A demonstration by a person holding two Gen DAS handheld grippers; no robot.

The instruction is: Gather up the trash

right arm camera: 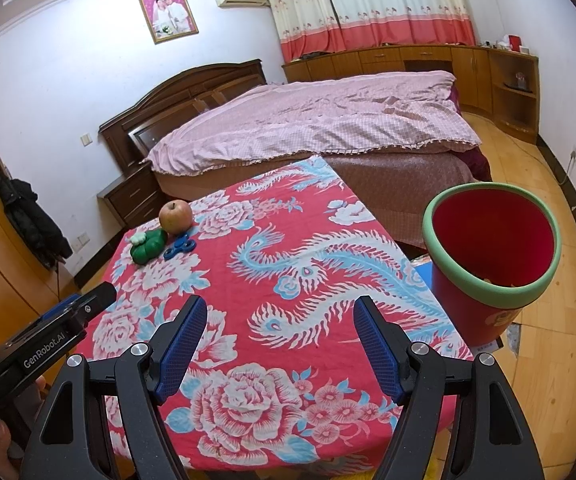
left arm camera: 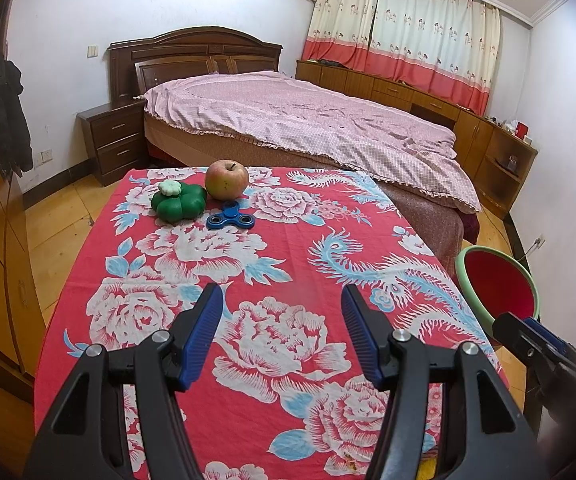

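Printed cloth covers the table; the bin looks smooth plastic; gripper pads are ribbed, matt blue.

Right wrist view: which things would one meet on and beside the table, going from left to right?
Green toy → blue fidget spinner → red bin with green rim. The apple overlaps these in order, so it is left out.

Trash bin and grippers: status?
Left gripper open, empty. Right gripper open, empty. Trash bin upright beside table, scraps inside. Apple, green toy, spinner untouched.
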